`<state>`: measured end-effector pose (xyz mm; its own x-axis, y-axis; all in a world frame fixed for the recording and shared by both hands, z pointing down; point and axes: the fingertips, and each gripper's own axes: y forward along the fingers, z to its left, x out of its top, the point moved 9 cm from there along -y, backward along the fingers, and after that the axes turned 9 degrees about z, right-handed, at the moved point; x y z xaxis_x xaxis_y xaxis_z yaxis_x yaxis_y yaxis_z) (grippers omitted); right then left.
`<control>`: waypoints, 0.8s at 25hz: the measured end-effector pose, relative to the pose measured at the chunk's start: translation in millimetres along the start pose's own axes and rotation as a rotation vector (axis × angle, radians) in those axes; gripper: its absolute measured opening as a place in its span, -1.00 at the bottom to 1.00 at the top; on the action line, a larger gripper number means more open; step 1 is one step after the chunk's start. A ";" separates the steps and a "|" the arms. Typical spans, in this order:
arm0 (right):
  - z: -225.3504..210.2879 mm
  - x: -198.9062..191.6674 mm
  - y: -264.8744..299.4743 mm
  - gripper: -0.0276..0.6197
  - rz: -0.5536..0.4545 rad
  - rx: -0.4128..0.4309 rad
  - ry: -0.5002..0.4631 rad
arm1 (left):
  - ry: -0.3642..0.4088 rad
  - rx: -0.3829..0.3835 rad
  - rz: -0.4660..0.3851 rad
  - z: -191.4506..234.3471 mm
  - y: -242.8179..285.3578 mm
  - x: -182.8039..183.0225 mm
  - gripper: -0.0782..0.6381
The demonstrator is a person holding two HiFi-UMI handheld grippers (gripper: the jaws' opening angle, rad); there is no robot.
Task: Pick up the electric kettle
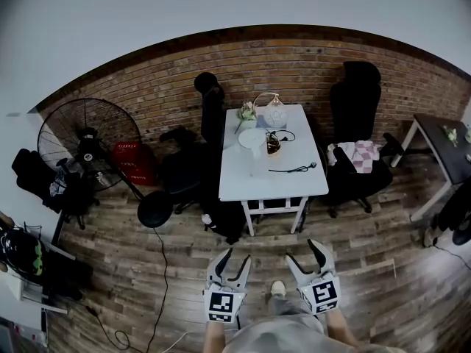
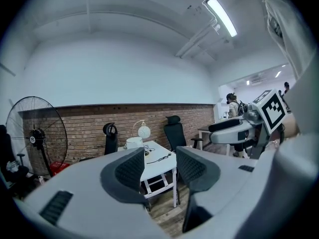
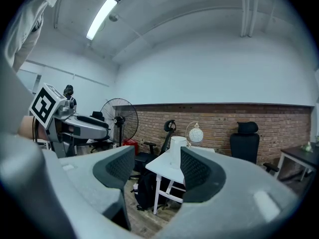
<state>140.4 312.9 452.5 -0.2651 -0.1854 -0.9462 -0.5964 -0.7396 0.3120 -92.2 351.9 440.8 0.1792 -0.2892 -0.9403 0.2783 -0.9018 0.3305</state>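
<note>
On the white tabletop [image 1: 294, 186] stands the kettle [image 1: 253, 140], beside a globe lamp [image 1: 275, 112] — well apart from the left tool [image 1: 234, 259] and the right tool [image 1: 303, 251]. The 2 are released — jaws apart, nothing between.

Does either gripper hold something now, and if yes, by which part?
Nothing is held. The left gripper and the right gripper are both empty, with their jaws apart. The kettle stands untouched on the white table ahead.

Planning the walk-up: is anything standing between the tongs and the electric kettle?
Nothing visible does. Wooden floor lies between the left tongs, the right tongs and the white table; the electric kettle stands mid-table beyond a black cable.
</note>
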 end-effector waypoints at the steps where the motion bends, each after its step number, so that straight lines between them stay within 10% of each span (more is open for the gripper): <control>1: -4.4 2.0 5.5 -0.03 0.003 0.001 0.000 | -0.001 0.000 0.000 2.4 5.9 2.5 -0.22; 20: -95.9 17.6 91.3 -0.03 0.032 0.028 0.018 | -0.002 0.020 0.046 28.1 116.5 37.9 -0.22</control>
<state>154.0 180.1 456.2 -0.2712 -0.2207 -0.9369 -0.6091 -0.7143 0.3446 -79.5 226.8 441.4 0.1898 -0.3311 -0.9243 0.2508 -0.8938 0.3717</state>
